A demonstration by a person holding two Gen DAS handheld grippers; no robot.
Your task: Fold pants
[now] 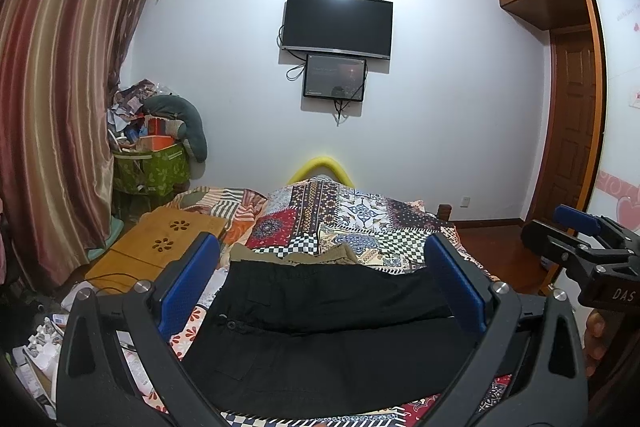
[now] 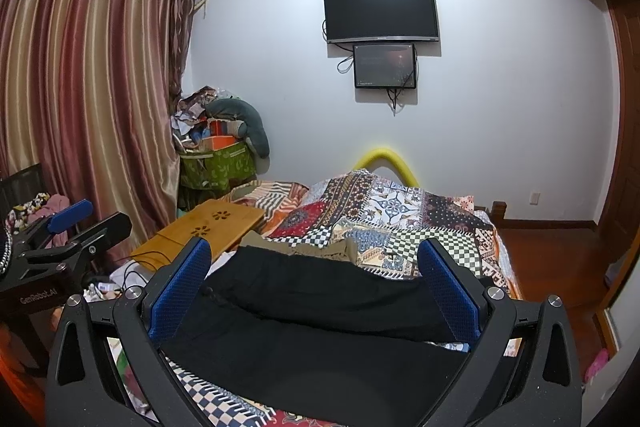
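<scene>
Black pants (image 1: 320, 331) lie spread across the patchwork bedspread (image 1: 360, 219), with a button and pocket showing at their left. They also show in the right wrist view (image 2: 320, 327). My left gripper (image 1: 320, 279) is open and empty, held above the pants. My right gripper (image 2: 316, 283) is open and empty, also above the pants. The right gripper shows at the right edge of the left wrist view (image 1: 580, 239). The left gripper shows at the left edge of the right wrist view (image 2: 68, 227).
A khaki garment (image 1: 296, 255) lies just beyond the pants. A wooden lap table (image 1: 160, 247) sits on the bed's left side. A green bin of clutter (image 1: 152, 167), curtains (image 1: 52, 107) and a wardrobe (image 1: 560, 67) surround the bed.
</scene>
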